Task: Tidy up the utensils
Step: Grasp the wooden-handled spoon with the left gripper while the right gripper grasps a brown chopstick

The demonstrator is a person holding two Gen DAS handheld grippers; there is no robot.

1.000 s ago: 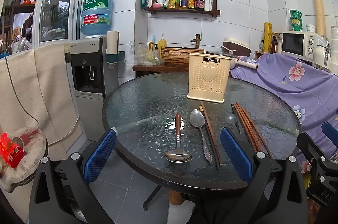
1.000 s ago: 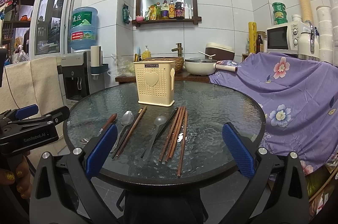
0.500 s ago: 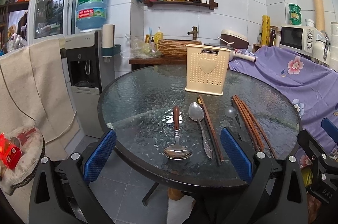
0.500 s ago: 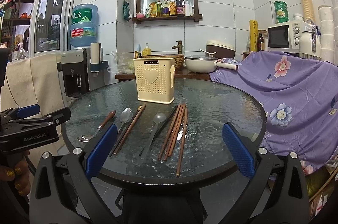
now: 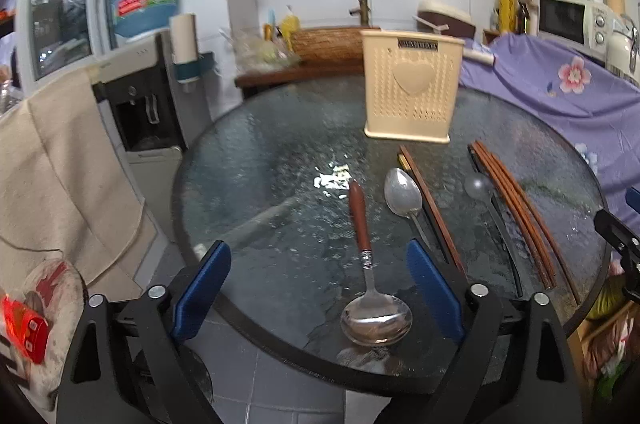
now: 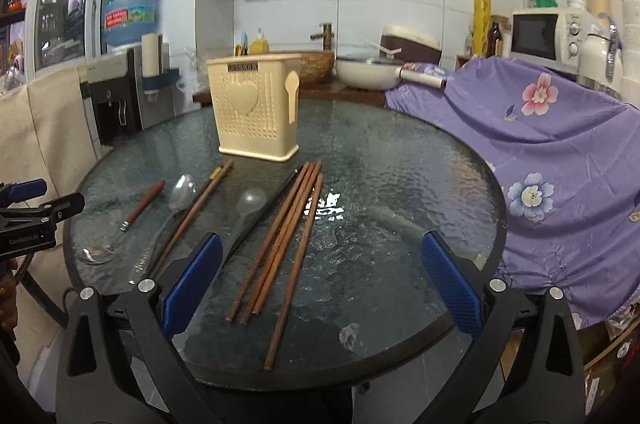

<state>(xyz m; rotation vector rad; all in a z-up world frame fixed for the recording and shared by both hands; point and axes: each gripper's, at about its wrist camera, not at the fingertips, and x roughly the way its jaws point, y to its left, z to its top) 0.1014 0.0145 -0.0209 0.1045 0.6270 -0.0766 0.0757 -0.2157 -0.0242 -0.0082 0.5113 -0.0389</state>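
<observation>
Jaws gaping wide and empty, I am lining my left gripper (image 5: 316,288) up on the wooden-handled spoon (image 5: 370,276), judging its stiff wooden grip less slippery than its bowl

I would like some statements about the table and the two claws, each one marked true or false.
1. Both claws are open and hold nothing. True: the left claw and right claw are empty.
2. The holder lies on its side. False: it stands upright on the glass table.
3. The wooden-handled spoon has its bowl toward the near table edge. True.
4. The chopsticks stand in the holder. False: they lie flat on the table.
5. The steel spoon lies left of the wooden-handled spoon in the left view. False: it lies to its right.
</observation>
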